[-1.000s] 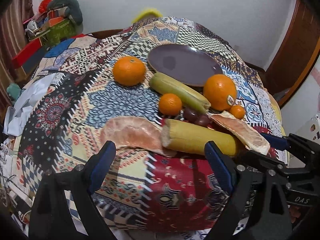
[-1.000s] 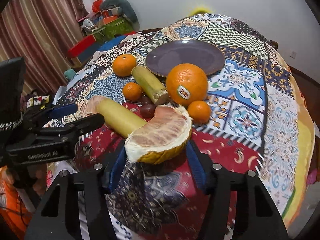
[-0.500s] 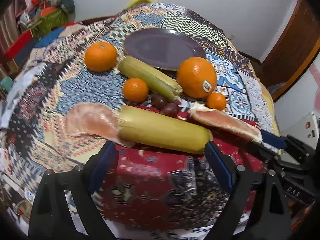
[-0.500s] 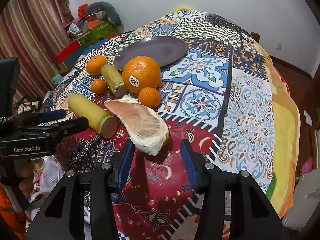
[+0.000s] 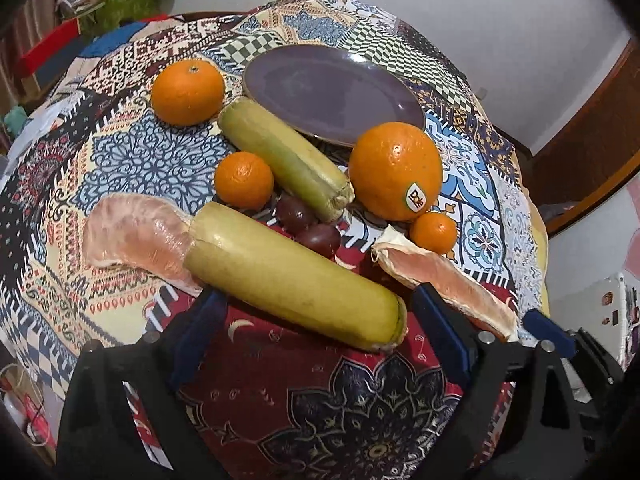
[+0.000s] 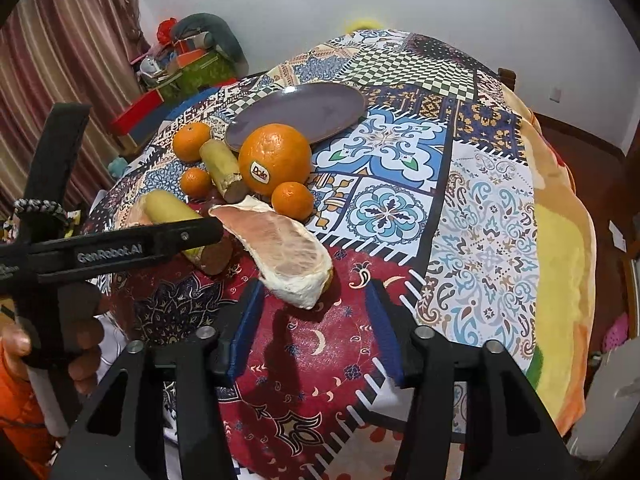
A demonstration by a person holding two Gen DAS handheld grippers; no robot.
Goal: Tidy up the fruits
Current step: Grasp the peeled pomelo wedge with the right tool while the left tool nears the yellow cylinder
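A purple plate [image 5: 332, 92] lies bare at the back of the patchwork table. In front of it are a large stickered orange [image 5: 394, 170], smaller oranges [image 5: 187, 92] [image 5: 244, 179] [image 5: 433, 232], two dark grapes [image 5: 318, 236], a greenish cane piece [image 5: 284, 158], a yellow cane piece [image 5: 292, 276] and two pomelo wedges [image 5: 138, 236] [image 5: 444, 280]. My left gripper [image 5: 320, 332] is open, its jaws either side of the yellow cane piece. My right gripper [image 6: 316, 320] is open just in front of the right pomelo wedge [image 6: 284, 248], apart from it.
The table edge drops off close below both grippers. The left gripper's body [image 6: 120, 248] crosses the left of the right wrist view. Boxes and clutter [image 6: 188, 68] stand by the curtain at the far left. A wooden door [image 5: 592, 140] is on the right.
My left gripper has moved forward to the yellow cane piece. My right gripper has drawn back and to the right, so the pomelo wedge now lies ahead of its jaws.
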